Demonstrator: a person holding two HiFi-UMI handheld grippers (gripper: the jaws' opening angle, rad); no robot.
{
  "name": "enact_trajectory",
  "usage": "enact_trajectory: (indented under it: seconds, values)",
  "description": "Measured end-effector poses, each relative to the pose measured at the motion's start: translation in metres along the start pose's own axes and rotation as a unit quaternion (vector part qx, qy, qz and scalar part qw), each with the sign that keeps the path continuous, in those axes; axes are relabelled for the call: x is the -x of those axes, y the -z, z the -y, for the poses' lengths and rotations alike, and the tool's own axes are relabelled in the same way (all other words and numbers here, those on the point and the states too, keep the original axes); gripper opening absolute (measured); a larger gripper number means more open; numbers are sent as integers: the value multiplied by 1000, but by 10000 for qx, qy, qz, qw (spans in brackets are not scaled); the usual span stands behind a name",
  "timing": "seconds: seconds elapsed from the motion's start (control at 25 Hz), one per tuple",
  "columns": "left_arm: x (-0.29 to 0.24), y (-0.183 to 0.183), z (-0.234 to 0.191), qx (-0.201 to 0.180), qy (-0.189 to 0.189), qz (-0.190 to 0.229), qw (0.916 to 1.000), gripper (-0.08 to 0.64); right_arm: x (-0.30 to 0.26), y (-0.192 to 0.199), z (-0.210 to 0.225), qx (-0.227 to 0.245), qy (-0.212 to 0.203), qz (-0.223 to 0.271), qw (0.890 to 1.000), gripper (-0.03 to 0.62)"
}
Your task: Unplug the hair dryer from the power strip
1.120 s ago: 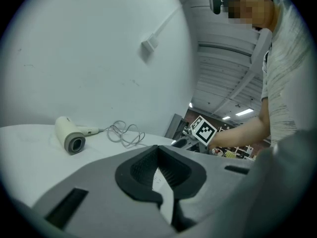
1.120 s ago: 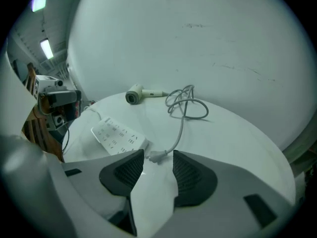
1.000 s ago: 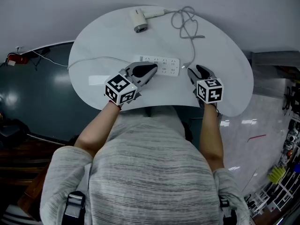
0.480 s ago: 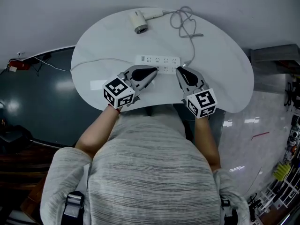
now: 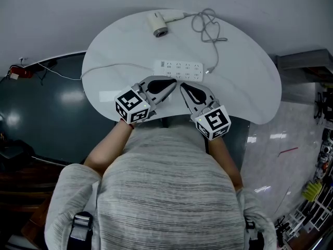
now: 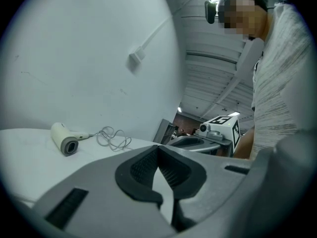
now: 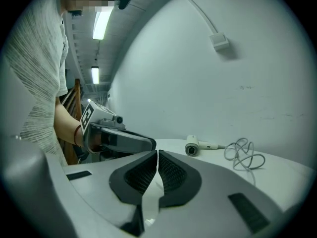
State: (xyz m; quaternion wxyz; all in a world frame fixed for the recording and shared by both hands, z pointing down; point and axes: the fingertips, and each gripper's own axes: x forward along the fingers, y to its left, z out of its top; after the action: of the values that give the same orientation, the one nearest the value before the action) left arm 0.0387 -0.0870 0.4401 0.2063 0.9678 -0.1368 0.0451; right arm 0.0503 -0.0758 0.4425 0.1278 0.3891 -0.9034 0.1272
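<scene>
The white hair dryer (image 5: 156,24) lies on its side at the far edge of the rounded white surface (image 5: 250,95), close to the pale wall (image 5: 270,14). Its grey cord (image 5: 207,27) lies in loose loops to the dryer's right. From the loops the cord runs toward the person, and its end lies just beside the right end of the power strip (image 5: 178,69). The head view is too small to show whether its plug sits in a socket. The white power strip lies flat near the middle of the surface, lengthwise from left to right. A thin white lead (image 5: 104,65) trails from it to the surface's left edge. Both tools are on the near side of the strip, apart from it, with their tips angled toward each other and close together. The left tool (image 5: 170,84) is closed, its ribbed pads meeting with nothing between them. The right tool (image 5: 183,87) is closed too, and its jaws are likewise empty. Each carries its cube with square markers at the rear, toward the person's grey striped sweater (image 5: 171,191). In each gripper view the other tool shows alongside, with the dryer and its looped cord farther back on the surface.
</scene>
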Motion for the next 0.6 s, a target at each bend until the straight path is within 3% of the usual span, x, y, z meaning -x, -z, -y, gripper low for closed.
enact_trajectory:
  seconds: [0.6]
  values:
    - [21, 6, 5, 74, -36, 92, 9999, 6, -4, -5, -23, 18, -41, 36, 10000, 25]
